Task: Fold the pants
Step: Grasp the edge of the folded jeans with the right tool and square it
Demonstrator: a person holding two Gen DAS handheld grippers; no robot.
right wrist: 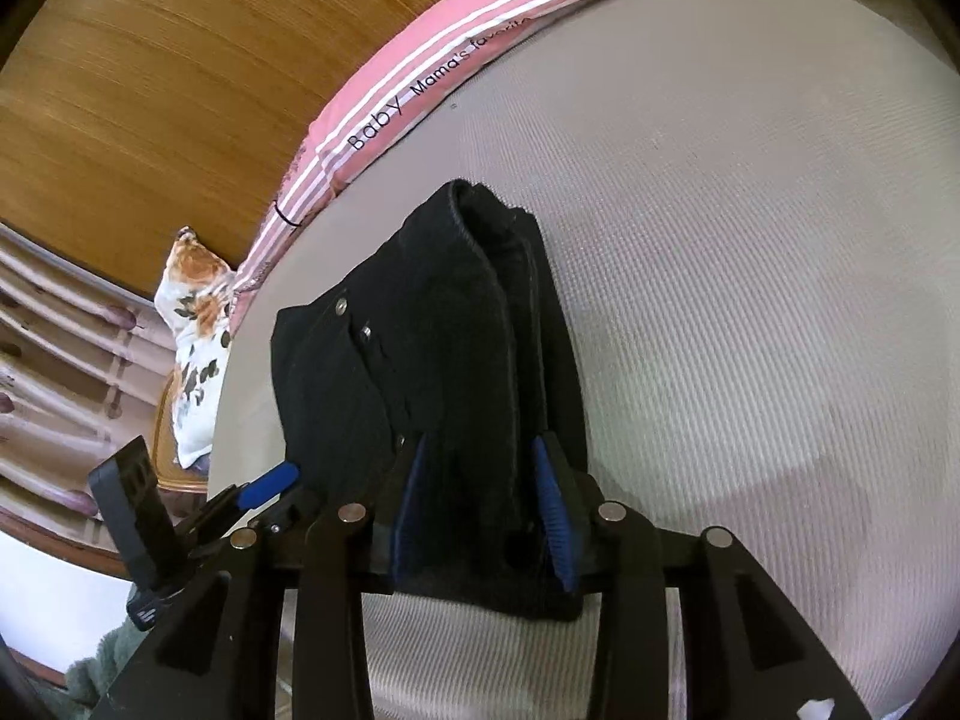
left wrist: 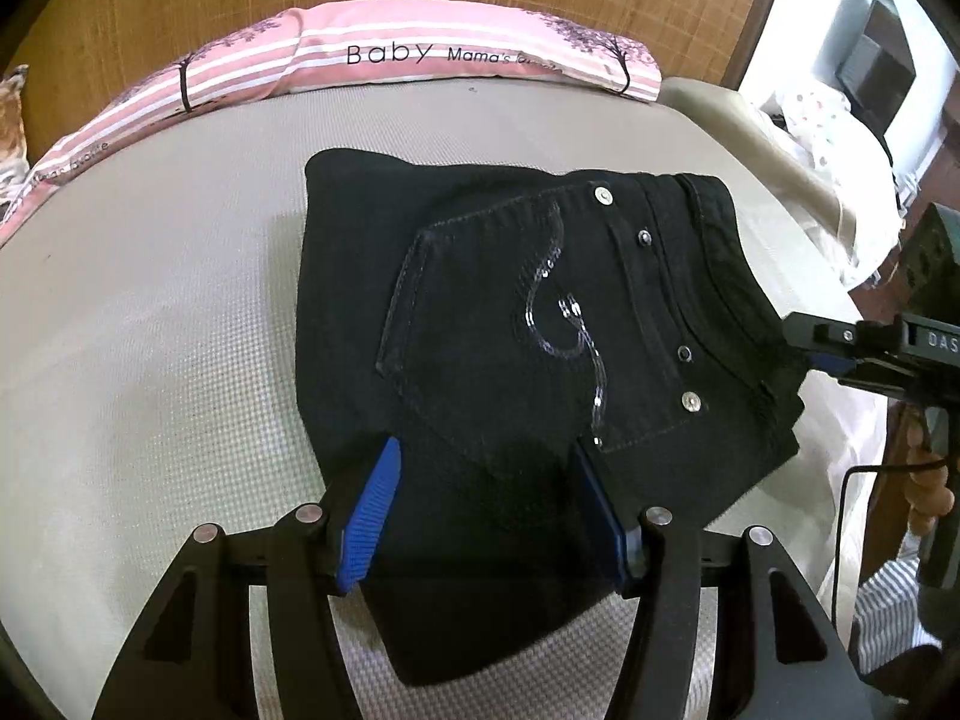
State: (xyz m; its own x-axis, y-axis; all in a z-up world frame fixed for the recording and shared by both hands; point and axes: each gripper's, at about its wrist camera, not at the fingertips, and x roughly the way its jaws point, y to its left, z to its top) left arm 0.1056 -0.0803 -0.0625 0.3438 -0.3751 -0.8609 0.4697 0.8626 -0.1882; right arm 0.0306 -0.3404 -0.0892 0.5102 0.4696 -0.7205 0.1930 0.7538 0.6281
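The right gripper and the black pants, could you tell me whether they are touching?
Touching: the right wrist view shows the right gripper with both blue pads pressed against the black pants.

Folded black pants [right wrist: 432,324] on grey mattress [right wrist: 750,300], edge between right hand-held gripper [right wrist: 480,510] pads [right wrist: 555,516].

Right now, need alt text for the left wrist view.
Folded black denim pants with a sequinned back pocket lie on a grey mesh mattress, the left gripper with jaws spread over their near edge. The right gripper meets the waistband from the right; a pink striped pillow lies behind.
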